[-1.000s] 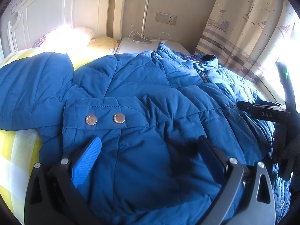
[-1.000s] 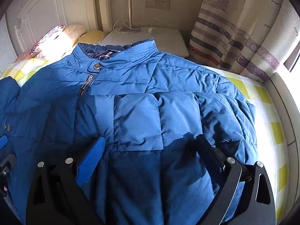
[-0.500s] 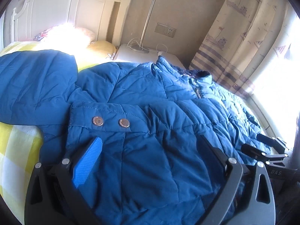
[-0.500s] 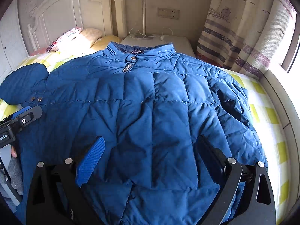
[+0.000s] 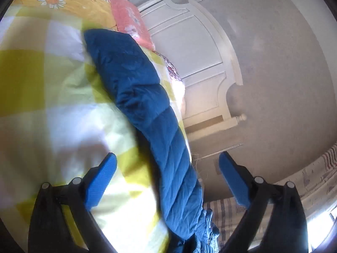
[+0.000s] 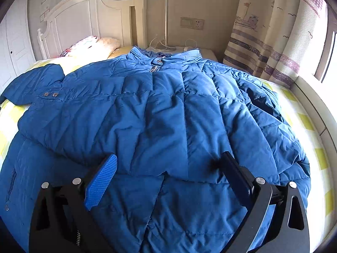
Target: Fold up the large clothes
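Note:
A big blue padded jacket (image 6: 164,122) lies front up on the bed, collar toward the headboard, one sleeve folded across its chest. My right gripper (image 6: 168,168) is open and empty, hovering over the jacket's lower middle. The left wrist view is rolled sideways: my left gripper (image 5: 167,169) is open and empty, low beside the jacket's left side, with the blue sleeve (image 5: 147,113) running between its fingertips without being clamped. The left gripper does not show in the right wrist view.
The bed has a yellow-and-white checked sheet (image 5: 42,105) and a white headboard (image 6: 88,14). Pillows (image 6: 92,44) lie at the head. A white nightstand (image 6: 206,52) with a lamp pole and cables stands behind. A patterned curtain (image 6: 273,31) hangs at the right by the window ledge.
My left gripper has swung off the jacket's top to its left side and rolled sideways. My right gripper has pulled back, so more of the jacket shows.

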Available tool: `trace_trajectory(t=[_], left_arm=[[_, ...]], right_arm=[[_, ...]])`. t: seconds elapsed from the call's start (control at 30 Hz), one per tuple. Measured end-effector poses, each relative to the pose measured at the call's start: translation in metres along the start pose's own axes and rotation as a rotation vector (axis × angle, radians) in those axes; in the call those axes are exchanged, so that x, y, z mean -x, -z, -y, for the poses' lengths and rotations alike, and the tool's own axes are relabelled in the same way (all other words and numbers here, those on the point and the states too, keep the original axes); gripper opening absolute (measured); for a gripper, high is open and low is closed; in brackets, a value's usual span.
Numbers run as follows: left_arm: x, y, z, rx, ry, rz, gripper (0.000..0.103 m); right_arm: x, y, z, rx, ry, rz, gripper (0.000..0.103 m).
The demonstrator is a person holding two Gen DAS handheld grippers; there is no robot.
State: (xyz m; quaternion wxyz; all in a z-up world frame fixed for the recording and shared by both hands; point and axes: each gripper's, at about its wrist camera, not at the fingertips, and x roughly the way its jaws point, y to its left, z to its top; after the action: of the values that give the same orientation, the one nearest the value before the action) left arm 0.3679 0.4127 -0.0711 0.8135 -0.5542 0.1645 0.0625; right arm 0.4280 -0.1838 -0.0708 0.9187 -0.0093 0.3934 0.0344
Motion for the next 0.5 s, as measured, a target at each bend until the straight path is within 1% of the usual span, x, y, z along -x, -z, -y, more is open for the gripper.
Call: trace_trajectory(t=[0.07, 0.13, 0.17, 0.23, 0.27, 0.3, 0.33, 0.37, 0.43, 0.5], left_arm=[[-0.014, -0.023, -0.009, 0.032, 0.009, -0.046, 0.095], [-0.026, -0.038, -0.013, 0.061, 0.009, -0.069, 0.095], [-0.032, -0.044, -0.013, 0.072, 0.0, -0.072, 0.091], [-0.04, -0.053, -0.015, 0.098, -0.017, -0.062, 0.057], [-0.045, -0.055, -0.019, 0.127, -0.031, -0.069, 0.014], [-0.047, -0.056, -0.021, 0.15, -0.042, -0.064, 0.008], [-0.044, -0.053, -0.016, 0.143, -0.049, -0.033, 0.008], [-0.04, -0.049, -0.004, 0.11, -0.054, 0.004, 0.007], [-0.028, -0.033, 0.036, -0.012, -0.037, 0.065, 0.006], [-0.02, -0.003, 0.093, -0.187, -0.023, 0.092, 0.006]], right_arm=[[0.003, 0.0, 0.007, -0.037, -0.014, 0.016, 0.094], [0.004, 0.0, 0.013, -0.068, -0.019, 0.022, 0.094], [0.005, 0.0, 0.015, -0.079, -0.024, 0.028, 0.094], [0.01, 0.0, 0.019, -0.096, -0.037, 0.052, 0.094], [0.013, 0.001, 0.02, -0.104, -0.048, 0.07, 0.094], [0.017, 0.001, 0.023, -0.115, -0.059, 0.093, 0.094], [0.022, 0.003, 0.026, -0.131, -0.071, 0.119, 0.094], [0.027, 0.004, 0.03, -0.155, -0.083, 0.15, 0.094], [0.04, 0.009, 0.044, -0.231, -0.103, 0.237, 0.093], [0.052, 0.016, 0.063, -0.339, -0.119, 0.328, 0.093]])
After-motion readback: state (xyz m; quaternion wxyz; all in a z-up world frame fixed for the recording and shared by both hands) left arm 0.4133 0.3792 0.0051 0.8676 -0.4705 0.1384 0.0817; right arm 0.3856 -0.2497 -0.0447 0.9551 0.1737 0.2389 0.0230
